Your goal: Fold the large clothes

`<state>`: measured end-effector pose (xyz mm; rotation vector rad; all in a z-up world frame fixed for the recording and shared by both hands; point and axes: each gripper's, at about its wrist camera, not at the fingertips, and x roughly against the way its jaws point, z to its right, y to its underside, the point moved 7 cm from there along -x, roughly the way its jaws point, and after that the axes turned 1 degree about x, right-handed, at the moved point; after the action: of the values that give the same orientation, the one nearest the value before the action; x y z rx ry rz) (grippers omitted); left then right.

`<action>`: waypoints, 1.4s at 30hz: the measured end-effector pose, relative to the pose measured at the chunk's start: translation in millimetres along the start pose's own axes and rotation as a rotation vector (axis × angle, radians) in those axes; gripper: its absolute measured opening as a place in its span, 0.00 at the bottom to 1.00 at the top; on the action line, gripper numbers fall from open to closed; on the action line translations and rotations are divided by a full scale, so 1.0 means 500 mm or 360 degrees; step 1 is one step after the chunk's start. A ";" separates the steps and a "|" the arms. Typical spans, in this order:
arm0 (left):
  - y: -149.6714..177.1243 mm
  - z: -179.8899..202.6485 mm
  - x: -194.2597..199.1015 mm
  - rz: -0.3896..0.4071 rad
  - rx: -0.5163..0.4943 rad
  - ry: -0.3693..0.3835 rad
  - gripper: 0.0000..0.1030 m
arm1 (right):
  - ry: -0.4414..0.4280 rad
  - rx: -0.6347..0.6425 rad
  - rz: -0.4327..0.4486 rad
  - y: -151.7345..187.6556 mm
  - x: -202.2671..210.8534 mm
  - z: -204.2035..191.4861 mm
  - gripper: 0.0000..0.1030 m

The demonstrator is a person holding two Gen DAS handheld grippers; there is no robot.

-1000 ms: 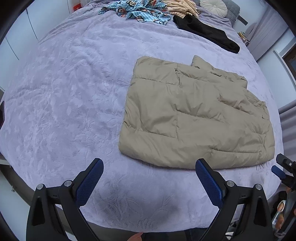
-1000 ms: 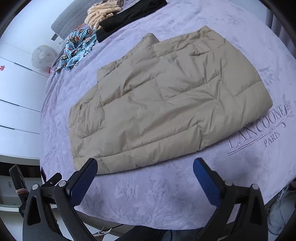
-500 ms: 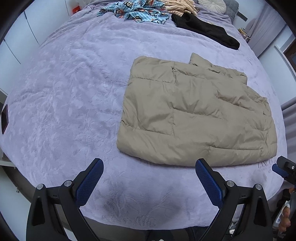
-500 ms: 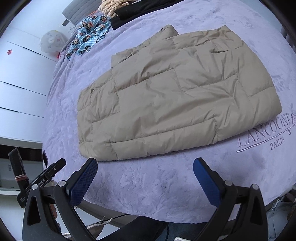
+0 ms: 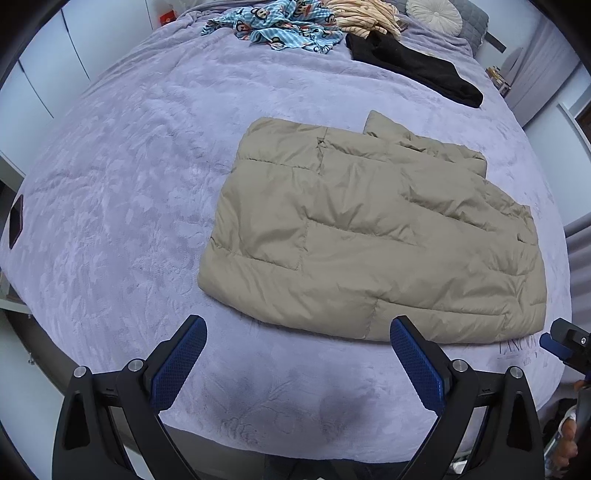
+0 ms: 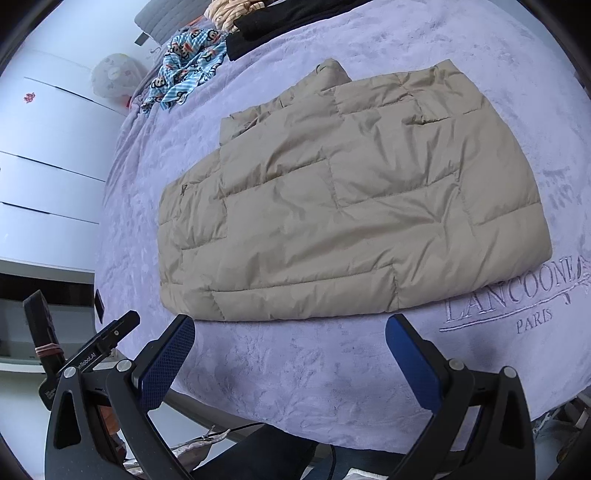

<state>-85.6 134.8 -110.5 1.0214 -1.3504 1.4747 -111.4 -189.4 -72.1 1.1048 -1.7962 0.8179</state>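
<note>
**Folded jacket at the near edge, both tongs empty**

Lavender blanket [image 5: 122,206] covers the whole bed, and everything else is best placed against the tan puffer jacket [image 5: 373,240] lying on it. The jacket lies flat as a rough rectangle with doubled layers showing along its far side, so it looks already folded at least once; a corner of collar or sleeve pokes out beyond its far edge. It lies close to the near edge of the bed, probably so that both tools can reach it without stretching across.

Nearer than the jacket's front hem, the left gripper [image 5: 297,354] hangs above bare blanket with its blue pads spread wide and nothing between them. The right gripper [image 6: 290,349] does the same just short of the hem, also wide open and empty. Held this way, level and apart, they seem set either to take two points of the near hem for another fold or to leave the finished bundle alone; which one I cannot tell.

Far beyond the jacket, by the pillows, wait a black garment [image 5: 417,70], a blue monkey-print piece [image 5: 284,26] and a striped cream one [image 5: 364,14], likely kept aside for later. Embroidered lettering [image 6: 517,295] shows on the blanket beside the jacket's right corner.
</note>
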 end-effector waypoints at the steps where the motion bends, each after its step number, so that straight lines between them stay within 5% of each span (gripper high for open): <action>1: 0.002 0.002 0.000 -0.0001 0.0005 -0.0007 0.97 | -0.0008 0.0001 -0.0008 -0.001 -0.001 0.004 1.00; 11: -0.017 -0.029 -0.034 -0.0059 0.0026 -0.0006 0.97 | -0.0041 -0.0033 -0.0071 -0.006 -0.024 0.027 1.00; 25: -0.158 -0.159 -0.201 -0.0224 -0.0042 0.0165 0.97 | 0.0050 -0.0213 -0.0081 -0.044 -0.152 -0.057 1.00; 29: -0.197 -0.184 -0.247 -0.0241 -0.0033 0.0303 0.97 | 0.0093 -0.0228 -0.0078 -0.065 -0.188 -0.075 1.00; 32: -0.218 -0.203 -0.290 -0.0283 -0.0031 0.0381 0.97 | 0.0141 -0.0208 -0.0050 -0.088 -0.207 -0.088 0.76; 34: -0.225 -0.210 -0.317 -0.0315 -0.0041 0.0455 0.97 | 0.0178 -0.0204 -0.0045 -0.100 -0.225 -0.088 0.40; 42: -0.235 -0.156 -0.395 -0.0556 -0.0004 0.1087 0.97 | 0.0226 -0.0175 -0.0052 -0.128 -0.289 -0.073 0.33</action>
<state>82.7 203.3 -271.6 0.6156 -0.6482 1.3699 -5.5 -132.0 -181.0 0.9779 -1.6801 0.7500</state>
